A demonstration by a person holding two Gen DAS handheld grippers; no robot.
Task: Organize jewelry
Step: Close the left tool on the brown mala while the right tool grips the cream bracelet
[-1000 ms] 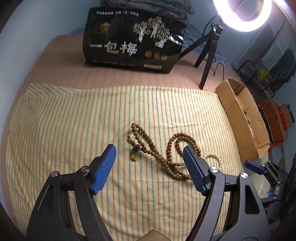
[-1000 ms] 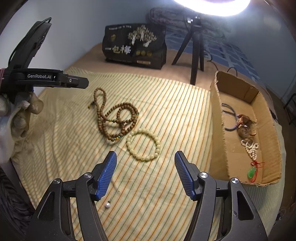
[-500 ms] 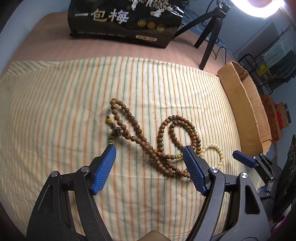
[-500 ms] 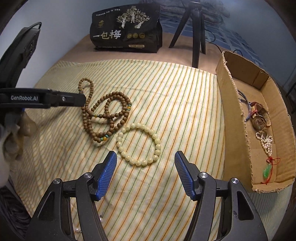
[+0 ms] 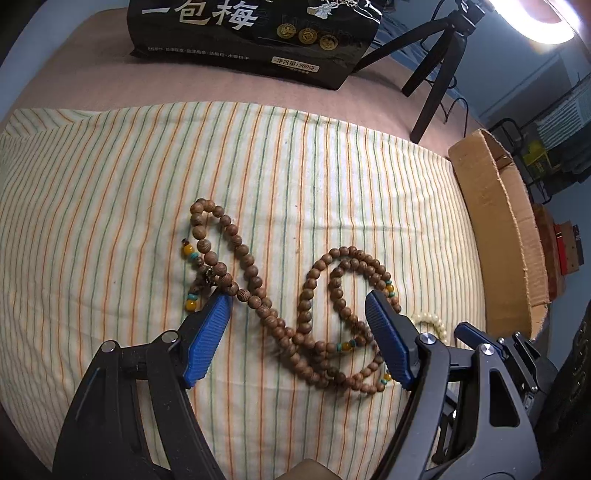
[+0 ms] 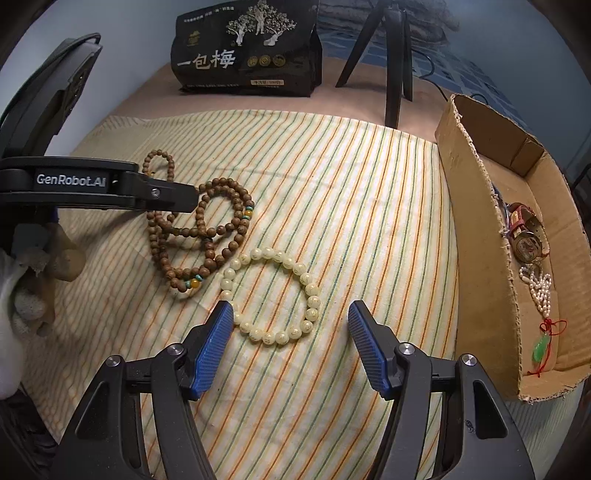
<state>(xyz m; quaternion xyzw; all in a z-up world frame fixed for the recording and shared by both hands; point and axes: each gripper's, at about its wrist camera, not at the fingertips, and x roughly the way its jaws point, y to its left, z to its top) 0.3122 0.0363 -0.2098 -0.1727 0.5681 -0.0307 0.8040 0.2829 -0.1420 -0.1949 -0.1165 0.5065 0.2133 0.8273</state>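
two open grippers poised over loose beads

at left, left gripper [image 5: 297, 314] spread wide, empty, low over a coiled wooden bead strand [image 5: 295, 306] on the striped cloth [image 5: 110, 184]. risk: closing on 1 loop only, dragging the tangle and snagging the cream bracelet [image 6: 273, 295] just beside it. centre, right gripper [image 6: 291, 325] likewise wide and empty, straddling the near side of that bracelet; round beads likely to roll out of the pads. far right, cardboard box [image 6: 476, 236] with pieces already inside; a trailing strand could catch on its wall.

Blue wall [image 6: 122, 48], ring light [image 5: 535, 18], tripod [image 6: 391, 55]
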